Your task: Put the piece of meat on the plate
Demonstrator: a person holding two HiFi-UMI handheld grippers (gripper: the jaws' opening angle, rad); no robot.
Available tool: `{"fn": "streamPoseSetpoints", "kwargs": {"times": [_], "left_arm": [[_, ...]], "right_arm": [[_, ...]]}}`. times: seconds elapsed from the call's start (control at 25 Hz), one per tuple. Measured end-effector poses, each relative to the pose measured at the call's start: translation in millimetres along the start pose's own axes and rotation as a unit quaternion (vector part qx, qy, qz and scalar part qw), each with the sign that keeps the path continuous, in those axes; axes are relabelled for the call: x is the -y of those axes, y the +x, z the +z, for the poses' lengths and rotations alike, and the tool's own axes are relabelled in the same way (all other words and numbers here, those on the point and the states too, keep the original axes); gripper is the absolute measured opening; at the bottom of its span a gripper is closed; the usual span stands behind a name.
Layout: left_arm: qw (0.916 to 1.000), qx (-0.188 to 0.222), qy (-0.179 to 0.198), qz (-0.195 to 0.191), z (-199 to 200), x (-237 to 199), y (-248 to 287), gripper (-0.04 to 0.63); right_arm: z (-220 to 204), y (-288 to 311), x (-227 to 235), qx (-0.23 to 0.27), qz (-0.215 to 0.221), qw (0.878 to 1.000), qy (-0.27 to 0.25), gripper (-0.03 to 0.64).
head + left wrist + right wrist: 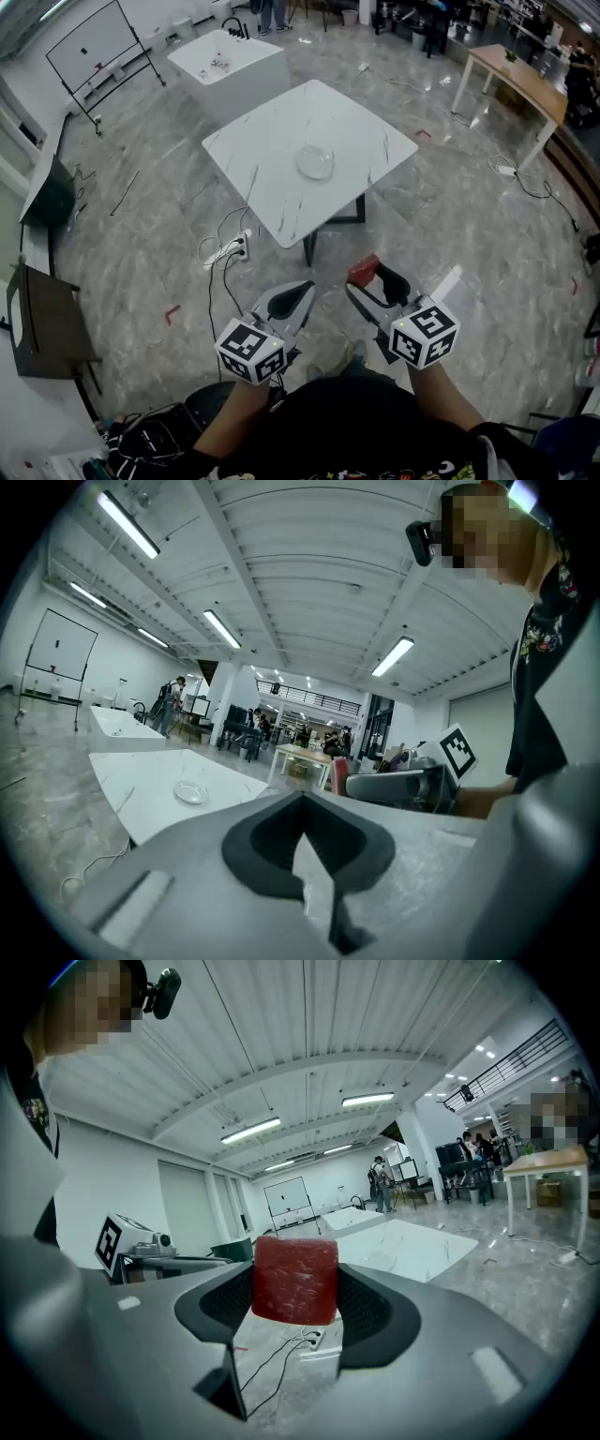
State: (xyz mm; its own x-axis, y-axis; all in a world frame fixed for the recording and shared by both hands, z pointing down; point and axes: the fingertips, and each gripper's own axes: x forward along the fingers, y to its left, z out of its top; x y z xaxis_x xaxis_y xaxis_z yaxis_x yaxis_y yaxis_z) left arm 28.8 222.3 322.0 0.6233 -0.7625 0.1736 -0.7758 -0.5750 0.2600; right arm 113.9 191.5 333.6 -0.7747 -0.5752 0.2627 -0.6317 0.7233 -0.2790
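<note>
The right gripper (373, 279), fingers clamped on the piece of meat (295, 1279) (left gripper (302, 803) fingers together, empty), should carry it level to the plate (316, 161), well ahead on the surface (267, 187).

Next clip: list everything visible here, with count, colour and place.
piece of meat: one, red, gripped in the right claw
plate: one, clear, mid-table
table: one, white marbled, ahead of the person
counter: one, white, beyond the table
whiteboard: one, white, far left
wooden table: one, tan, far right
power strip: one, white, floor by table
left claw: one, grey, shut, empty
right claw: one, grey, shut on the meat
</note>
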Motion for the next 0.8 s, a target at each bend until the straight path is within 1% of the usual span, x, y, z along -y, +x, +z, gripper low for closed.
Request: {"fn": "streamPoseSetpoints", "kwargs": {"times": [0.24,0.4,0.56,0.8], "left_arm": [[0.9998,-0.018,-0.006,0.011,-8,23,53,0.0],[0.9995,-0.02,-0.003,0.024,-9,30,88,0.0],[0.9987,-0.031,-0.002,0.039,-9,30,98,0.0],[0.9979,-0.029,-0.001,0.059,-7,10,110,0.0]], "right_arm": [[3,-10,48,-0.013,0.022,1.0,-0.001,0.304],[7,-10,80,-0.016,0.04,0.999,-0.015,0.304],[4,-8,96,-0.024,0.047,0.999,-0.009,0.304],[3,8,111,-0.027,0.056,0.998,-0.003,0.304]]}}
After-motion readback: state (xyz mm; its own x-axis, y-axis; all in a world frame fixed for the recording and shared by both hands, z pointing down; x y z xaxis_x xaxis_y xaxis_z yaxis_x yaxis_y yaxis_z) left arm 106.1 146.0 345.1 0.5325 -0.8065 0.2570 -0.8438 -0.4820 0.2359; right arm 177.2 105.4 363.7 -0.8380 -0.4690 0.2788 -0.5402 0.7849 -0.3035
